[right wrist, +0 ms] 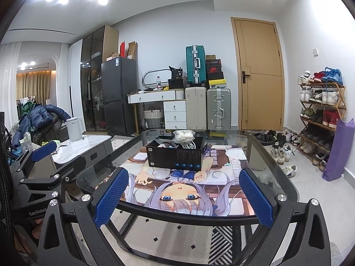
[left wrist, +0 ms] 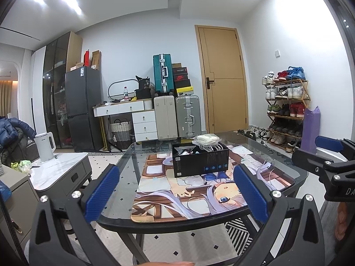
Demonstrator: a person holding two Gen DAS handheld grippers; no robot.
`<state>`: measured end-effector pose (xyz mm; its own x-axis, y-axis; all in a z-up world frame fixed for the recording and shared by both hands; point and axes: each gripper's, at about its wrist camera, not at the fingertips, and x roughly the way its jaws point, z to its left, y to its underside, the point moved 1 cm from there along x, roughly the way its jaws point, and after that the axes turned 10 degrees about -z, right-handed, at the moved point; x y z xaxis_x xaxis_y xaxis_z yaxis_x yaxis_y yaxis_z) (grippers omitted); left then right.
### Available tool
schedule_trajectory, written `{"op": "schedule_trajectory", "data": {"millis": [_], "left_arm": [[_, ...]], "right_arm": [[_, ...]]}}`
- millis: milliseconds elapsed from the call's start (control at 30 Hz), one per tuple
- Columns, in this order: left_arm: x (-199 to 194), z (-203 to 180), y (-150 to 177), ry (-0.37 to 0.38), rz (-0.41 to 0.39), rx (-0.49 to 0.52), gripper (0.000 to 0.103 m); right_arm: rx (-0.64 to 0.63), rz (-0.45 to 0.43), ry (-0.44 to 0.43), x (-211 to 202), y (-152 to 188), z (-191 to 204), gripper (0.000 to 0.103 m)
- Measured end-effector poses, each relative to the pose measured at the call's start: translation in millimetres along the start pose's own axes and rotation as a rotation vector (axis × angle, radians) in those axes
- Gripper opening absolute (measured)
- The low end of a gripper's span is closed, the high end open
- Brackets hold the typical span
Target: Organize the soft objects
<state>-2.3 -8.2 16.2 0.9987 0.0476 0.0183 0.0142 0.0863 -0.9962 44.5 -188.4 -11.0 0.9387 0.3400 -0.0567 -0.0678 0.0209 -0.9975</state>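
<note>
Masks (left wrist: 207, 138) in box (left wrist: 200, 163), beyond fingers (left wrist: 103, 190)

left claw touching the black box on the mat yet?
Apart. In the left wrist view the open left claw sits at the table's near edge, with a stretch of printed anime desk mat showing between its blue pads and the black cardboard box.

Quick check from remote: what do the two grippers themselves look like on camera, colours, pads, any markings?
Both match: the left gripper and right gripper have black angular frames with silver screw heads, and two fingers faced with blue textured pads. White "GenRobot" lettering shows on the left gripper's body in the right wrist view. No cables visible.
</note>
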Motion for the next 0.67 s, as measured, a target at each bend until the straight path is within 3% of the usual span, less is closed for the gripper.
{"op": "schedule_trajectory", "data": {"millis": [667], "left_arm": [[1.1, -0.9, 0.8, -0.003, 0.001, 0.008, 0.103]], "right_arm": [[-0.010, 0.006, -0.004, 1.5, 4.9, 3.9, 0.101]]}}
